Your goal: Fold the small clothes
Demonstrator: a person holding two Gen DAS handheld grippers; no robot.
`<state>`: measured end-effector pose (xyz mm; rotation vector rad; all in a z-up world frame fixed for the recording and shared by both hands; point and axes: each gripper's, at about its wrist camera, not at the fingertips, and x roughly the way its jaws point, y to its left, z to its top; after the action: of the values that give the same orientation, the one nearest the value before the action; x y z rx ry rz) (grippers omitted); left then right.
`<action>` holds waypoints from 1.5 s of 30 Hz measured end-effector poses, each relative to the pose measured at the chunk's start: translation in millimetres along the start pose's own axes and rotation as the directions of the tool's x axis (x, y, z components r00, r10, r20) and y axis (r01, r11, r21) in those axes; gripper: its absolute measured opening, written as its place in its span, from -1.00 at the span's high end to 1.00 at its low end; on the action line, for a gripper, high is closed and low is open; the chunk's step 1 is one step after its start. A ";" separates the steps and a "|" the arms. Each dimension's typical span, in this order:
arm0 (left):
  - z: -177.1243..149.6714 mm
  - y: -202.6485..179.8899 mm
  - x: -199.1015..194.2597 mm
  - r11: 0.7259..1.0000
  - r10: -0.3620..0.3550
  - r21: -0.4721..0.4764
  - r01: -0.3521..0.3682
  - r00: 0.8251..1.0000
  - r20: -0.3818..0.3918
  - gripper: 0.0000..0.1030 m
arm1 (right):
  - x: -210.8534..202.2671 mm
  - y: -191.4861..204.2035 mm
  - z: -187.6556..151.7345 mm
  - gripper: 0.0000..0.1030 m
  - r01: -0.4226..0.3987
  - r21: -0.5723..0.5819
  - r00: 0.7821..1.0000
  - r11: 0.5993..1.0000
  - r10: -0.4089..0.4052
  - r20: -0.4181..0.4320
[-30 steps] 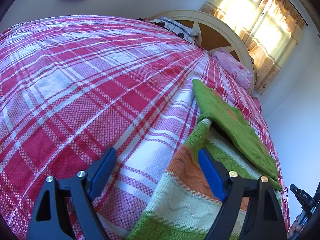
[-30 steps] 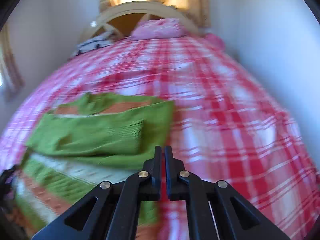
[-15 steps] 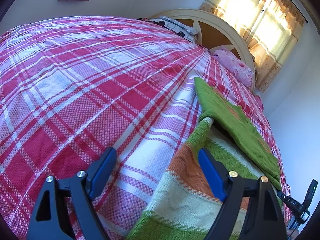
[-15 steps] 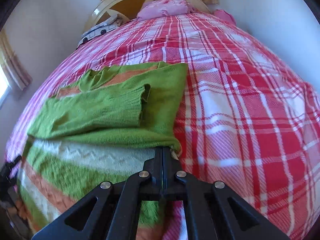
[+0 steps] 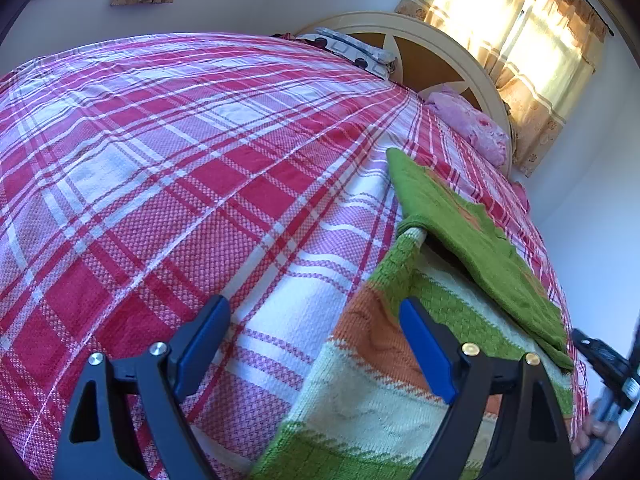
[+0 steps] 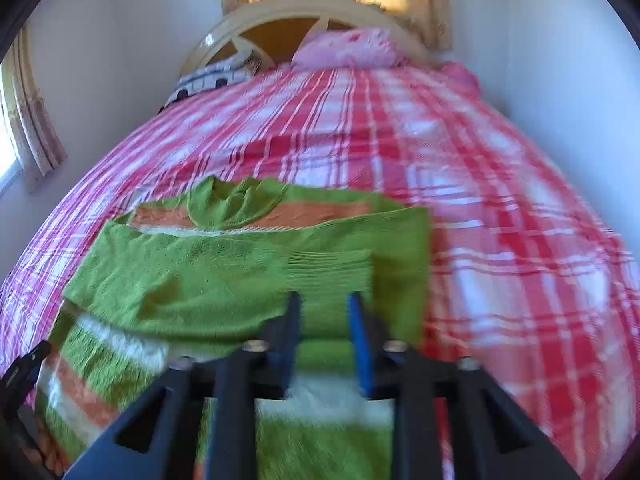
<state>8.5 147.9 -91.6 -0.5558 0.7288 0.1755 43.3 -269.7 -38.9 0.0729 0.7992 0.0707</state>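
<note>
Right gripper (image 6: 322, 336): jaws just been opening, now parted a little above the green sleeve (image 6: 224, 276), nothing visibly pinched. Left gripper (image 5: 316, 344): spread wide, empty, straddling the near left edge of the striped knit sweater (image 5: 384, 364). Lying flat on the plaid bedspread (image 5: 168, 168), collar toward the headboard (image 6: 288, 16), hem nearest, long axis running up the bed. Sleeves already folded across the chest; probably left: folding the body in half.

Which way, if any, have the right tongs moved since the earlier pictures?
Yes: the right tongs have just been opening and moved from the sweater's right edge onto it, toward the headboard.
</note>
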 end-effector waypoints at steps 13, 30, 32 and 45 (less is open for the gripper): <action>-0.1 -6.9 0.8 0.999 -0.019 0.041 0.021 0.999 -0.034 -0.87 | -112.7 -15.2 -47.7 -0.03 0.056 -0.015 0.984 0.998 -0.053 0.172; -38.6 32.6 -138.4 0.849 -0.066 0.522 0.084 0.996 -0.053 -1.00 | -245.4 -28.5 -156.6 -0.14 -0.042 -0.001 0.959 0.999 0.041 0.279; -49.0 43.7 -146.0 0.846 -0.094 0.517 0.131 0.991 -0.097 -1.00 | -255.6 -28.0 -164.7 -0.14 -0.061 -0.014 0.957 0.998 0.062 0.284; -110.1 63.8 -151.2 0.865 -0.209 0.402 0.300 0.944 -0.256 -1.00 | -264.9 -26.7 -220.7 -0.14 -0.131 -0.068 0.983 0.989 0.139 0.120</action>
<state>-188.9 147.9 -83.8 -0.2341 0.8550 -0.2966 -298.4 -311.8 -5.9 0.0745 0.6663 0.2165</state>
